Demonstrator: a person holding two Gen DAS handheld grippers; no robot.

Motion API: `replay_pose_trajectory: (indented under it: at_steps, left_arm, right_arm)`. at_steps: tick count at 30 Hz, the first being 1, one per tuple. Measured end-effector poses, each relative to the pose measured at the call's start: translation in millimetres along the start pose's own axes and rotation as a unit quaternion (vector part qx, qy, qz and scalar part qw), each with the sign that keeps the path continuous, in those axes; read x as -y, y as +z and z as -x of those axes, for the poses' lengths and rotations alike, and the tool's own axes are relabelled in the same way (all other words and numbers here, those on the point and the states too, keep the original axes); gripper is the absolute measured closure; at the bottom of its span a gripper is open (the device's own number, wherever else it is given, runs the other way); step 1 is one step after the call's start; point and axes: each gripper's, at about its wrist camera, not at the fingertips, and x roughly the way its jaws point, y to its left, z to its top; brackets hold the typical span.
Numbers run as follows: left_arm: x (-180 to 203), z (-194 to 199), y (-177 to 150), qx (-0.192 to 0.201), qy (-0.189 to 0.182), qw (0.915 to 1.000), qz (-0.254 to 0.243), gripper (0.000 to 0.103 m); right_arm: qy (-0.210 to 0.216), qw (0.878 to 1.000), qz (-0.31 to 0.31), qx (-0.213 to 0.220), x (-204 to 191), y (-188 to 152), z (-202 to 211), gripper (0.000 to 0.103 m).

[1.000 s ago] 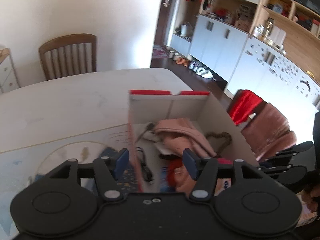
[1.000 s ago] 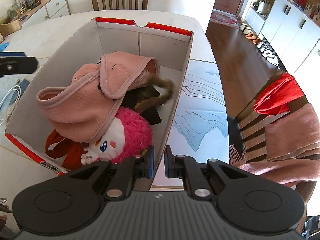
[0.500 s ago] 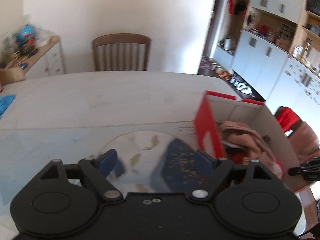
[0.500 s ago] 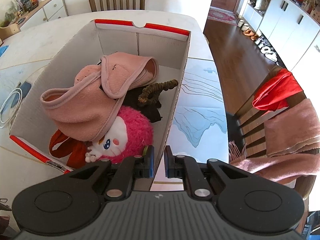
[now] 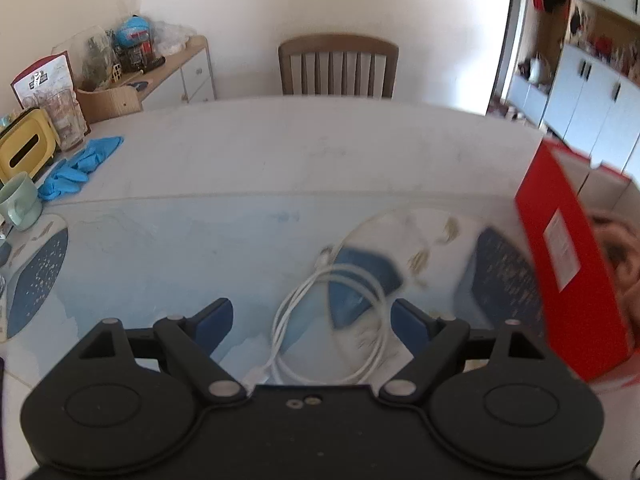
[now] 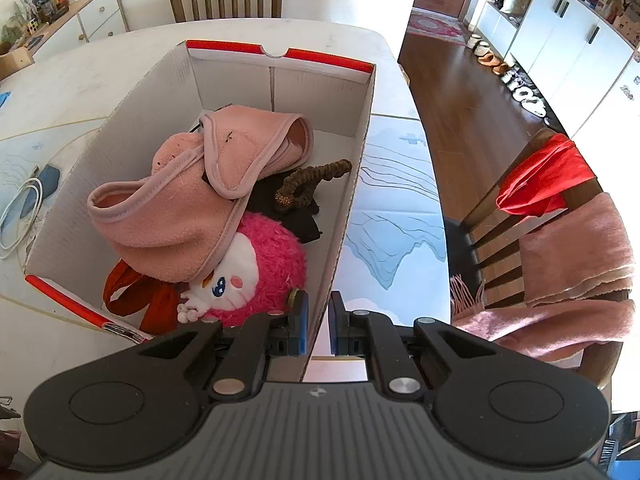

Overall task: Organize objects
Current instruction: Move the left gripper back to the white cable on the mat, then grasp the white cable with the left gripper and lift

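An open red-and-white cardboard box (image 6: 132, 120) stands on the table. In it lie a pink fleece garment (image 6: 168, 216), a pink plush toy (image 6: 272, 272), a brown braided band (image 6: 312, 178) and a red strap (image 6: 132, 292). My right gripper (image 6: 318, 322) is shut on the box's near right wall. My left gripper (image 5: 311, 314) stands wide open over a coiled white cable (image 5: 277, 332) on the blue placemat, with nothing gripped. The box's red side (image 5: 568, 272) is to the right of it. The same cable (image 6: 38, 192) shows left of the box in the right wrist view.
A wooden chair (image 5: 338, 66) stands at the table's far side. At the left edge are blue gloves (image 5: 80, 164), a green mug (image 5: 20, 204) and a yellow tissue box (image 5: 24, 152). A second chair (image 6: 560, 220), draped with red and pink cloth, stands right of the table.
My left gripper swung left, out from over the box to above the white cable, and its jaws widened. The brown band settled inside the box. The right gripper held still.
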Motion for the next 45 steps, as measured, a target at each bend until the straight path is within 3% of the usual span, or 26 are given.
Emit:
replay_pose_trajectory:
  at_steps: [3, 8, 14, 16, 20, 26, 34, 39, 45]
  left_arm:
    - [8, -7, -10, -0.007, 0.0, 0.9992, -0.041, 0.018]
    - [24, -20, -23, -0.018, -0.031, 0.9962, -0.079, 0.02]
    - [42, -44, -32, -0.045, -0.034, 0.9915, -0.117, 0.034]
    - [41, -51, -33, -0.057, -0.037, 0.9913, -0.113, 0.045]
    - [36, -53, -32, -0.06, -0.052, 0.9923, -0.095, 0.054]
    - [35, -53, -29, -0.071, -0.083, 0.9912, -0.076, 0.091]
    - [30, -48, -17, -0.073, -0.102, 0.9917, -0.028, 0.098]
    - [21, -33, 2, -0.059, -0.125, 0.9901, 0.026, 0.099]
    - [27, -7, 25, -0.023, -0.153, 0.9869, 0.047, 0.099]
  right_arm:
    - [-0.003, 1.0, -0.001, 0.002, -1, -1, 0, 0.094]
    - [-0.003, 1.0, -0.008, 0.003, -1, -2, -1, 0.094]
    - [-0.005, 1.0, -0.01, 0.003, -2, -5, -1, 0.094]
    - [-0.005, 1.0, -0.012, 0.003, -2, -5, -1, 0.094]
    - [-0.004, 1.0, -0.015, 0.002, -2, -7, -2, 0.094]
    - [-0.004, 1.0, -0.018, 0.001, -2, -7, -3, 0.094]
    - [-0.003, 1.0, -0.017, 0.002, -2, -6, -4, 0.094]
    - [0.0, 1.0, -0.02, 0.004, -1, -5, -5, 0.094]
    - [0.004, 1.0, -0.024, 0.007, 1, -4, -5, 0.094]
